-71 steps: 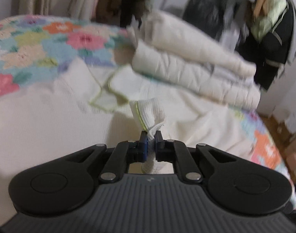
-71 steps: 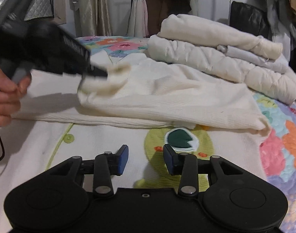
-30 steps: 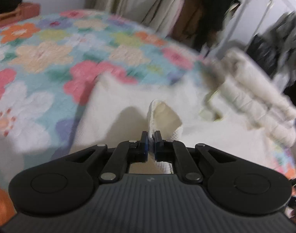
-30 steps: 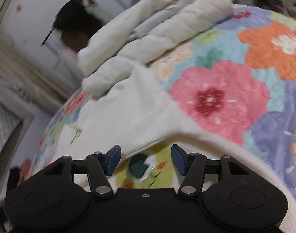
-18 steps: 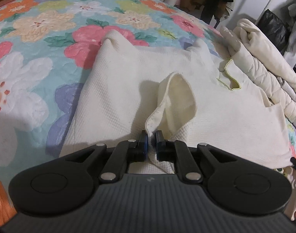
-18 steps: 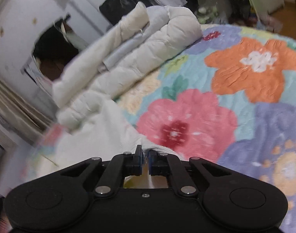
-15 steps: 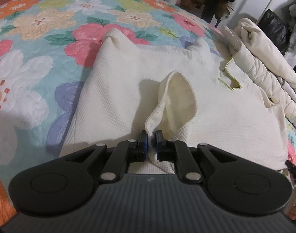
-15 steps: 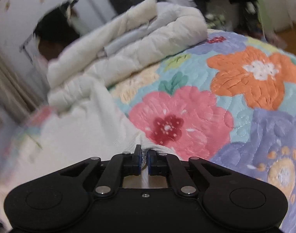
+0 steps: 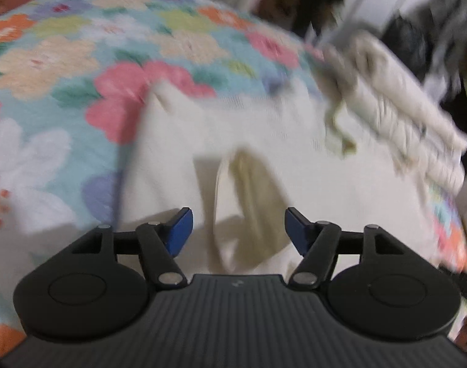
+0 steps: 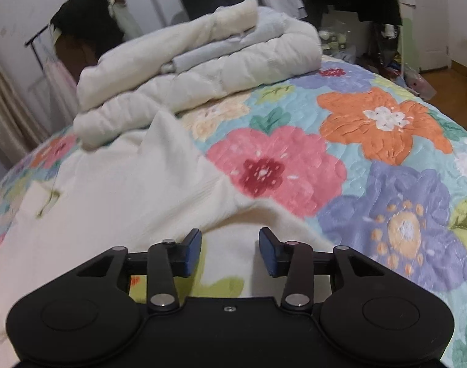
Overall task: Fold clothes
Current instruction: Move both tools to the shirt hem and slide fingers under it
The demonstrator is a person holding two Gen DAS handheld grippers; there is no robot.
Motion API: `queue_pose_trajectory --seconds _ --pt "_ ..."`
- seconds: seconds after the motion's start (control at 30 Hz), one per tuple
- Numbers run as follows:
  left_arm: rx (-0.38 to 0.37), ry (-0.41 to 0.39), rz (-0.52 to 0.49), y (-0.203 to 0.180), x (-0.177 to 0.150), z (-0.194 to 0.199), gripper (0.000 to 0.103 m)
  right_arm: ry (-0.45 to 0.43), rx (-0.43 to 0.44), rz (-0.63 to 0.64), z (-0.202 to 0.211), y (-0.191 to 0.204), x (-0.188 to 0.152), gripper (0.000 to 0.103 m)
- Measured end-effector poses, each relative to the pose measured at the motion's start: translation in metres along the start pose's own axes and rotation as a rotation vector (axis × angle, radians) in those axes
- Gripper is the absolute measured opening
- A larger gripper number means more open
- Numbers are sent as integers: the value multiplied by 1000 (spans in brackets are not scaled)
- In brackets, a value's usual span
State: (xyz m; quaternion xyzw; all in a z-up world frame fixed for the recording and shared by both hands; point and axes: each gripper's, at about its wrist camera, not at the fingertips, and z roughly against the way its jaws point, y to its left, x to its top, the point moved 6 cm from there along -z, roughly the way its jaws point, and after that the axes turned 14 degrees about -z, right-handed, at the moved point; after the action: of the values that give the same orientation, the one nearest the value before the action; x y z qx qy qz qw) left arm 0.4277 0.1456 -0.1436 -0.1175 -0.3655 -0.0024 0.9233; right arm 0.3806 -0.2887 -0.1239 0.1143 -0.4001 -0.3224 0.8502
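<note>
A cream knit garment (image 9: 264, 141) lies spread on the flowered quilt (image 9: 80, 61), folded over on itself. Its sleeve cuff (image 9: 248, 190) stands up just ahead of my left gripper (image 9: 236, 228), whose jaws are opening with the cuff lying loose between the blue pads, not pressed. In the right wrist view the same garment (image 10: 126, 184) fills the left half, with a green and yellow print near its hem. My right gripper (image 10: 230, 250) hangs over that hem, jaws opening, the cloth below them and not pinched.
A folded white padded duvet (image 10: 203, 67) lies at the far side of the bed, just beyond the garment. The quilt (image 10: 386, 153) drops off at the right to a wooden floor. Hanging clothes and bags crowd the back wall.
Both grippers were shut on the garment's edges half a second ago and have let go. The sleeve cuff has dropped from the left jaws; the hem has fallen flat under the right jaws.
</note>
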Motion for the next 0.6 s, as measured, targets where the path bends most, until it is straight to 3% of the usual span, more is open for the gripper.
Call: queue_pose_trajectory --seconds 0.03,0.1,0.13,0.17,0.27,0.4,0.47,0.5,0.57,0.6 --pt "9 -8 -6 -3 -4 -6 64 8 5 7 1 1 -1 47" --pt "14 -68 10 -3 -6 -4 43 20 8 8 3 3 -3 47" --pt "5 -75 9 -2 -5 -2 15 25 6 4 4 2 -3 47" --pt "-1 -81 7 -1 -4 0 3 28 7 1 6 2 -3 47" --pt "111 -67 -41 9 -2 6 3 37 2 6 14 -1 -3 47" --pt "218 36 22 25 -10 9 4 40 -14 0 30 -13 -4 48" --pt "188 99 84 29 -10 18 18 61 -18 -3 40 -20 -6 48" --pt "133 115 110 26 -9 23 25 74 -13 5 46 -22 -8 48" --pt "32 103 134 16 -3 41 52 100 10 31 59 -26 -13 49" --pt "17 93 126 10 -2 50 54 113 24 47 65 -28 -15 51"
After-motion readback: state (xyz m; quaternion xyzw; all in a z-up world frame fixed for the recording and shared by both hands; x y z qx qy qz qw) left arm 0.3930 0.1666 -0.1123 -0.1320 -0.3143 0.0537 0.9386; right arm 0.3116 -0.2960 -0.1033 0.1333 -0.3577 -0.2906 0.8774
